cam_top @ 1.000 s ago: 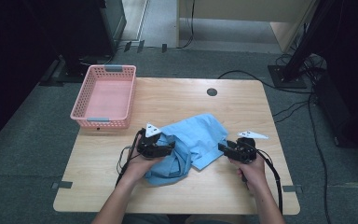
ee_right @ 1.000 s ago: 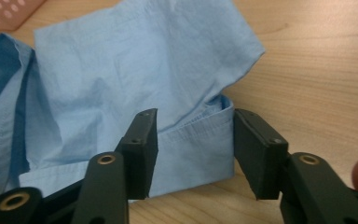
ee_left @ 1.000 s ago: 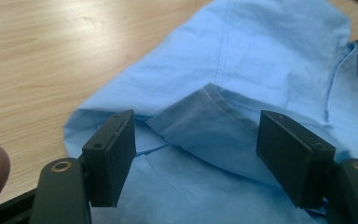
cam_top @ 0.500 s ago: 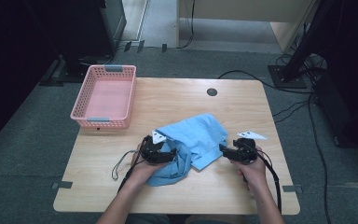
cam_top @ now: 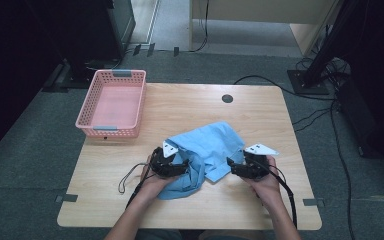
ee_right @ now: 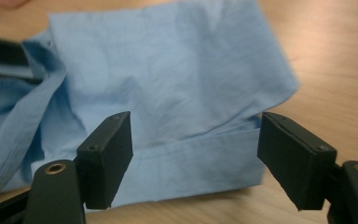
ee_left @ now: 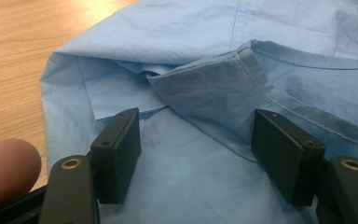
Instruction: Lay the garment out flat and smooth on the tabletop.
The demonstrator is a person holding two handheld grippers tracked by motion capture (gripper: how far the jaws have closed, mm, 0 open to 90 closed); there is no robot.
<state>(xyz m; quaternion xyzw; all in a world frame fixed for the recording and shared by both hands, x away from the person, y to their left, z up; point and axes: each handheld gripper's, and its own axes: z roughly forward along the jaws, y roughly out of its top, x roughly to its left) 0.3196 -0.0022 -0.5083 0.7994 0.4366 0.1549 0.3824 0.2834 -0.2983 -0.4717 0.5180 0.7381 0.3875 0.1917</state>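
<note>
Both grippers, left (cam_top: 182,167) and right (cam_top: 232,167), hover with fingers open over the blue shirt (cam_top: 210,147), whose loose folds could slip a shallow pinch.

Black tool (cam_top: 186,167) bodies, brass screws, grey plates, trailing cables.

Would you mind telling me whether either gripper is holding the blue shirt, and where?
Neither: the left gripper and right gripper stand open over the blue shirt, pads apart from the cloth.

Light fell evenly on the pale wooden table (cam_top: 190,107), surroundings stayed dark, shadows were soft; the right gripper view's crumpled light-blue cotton shirt (ee_right: 168,84) looked slightly blurred
</note>
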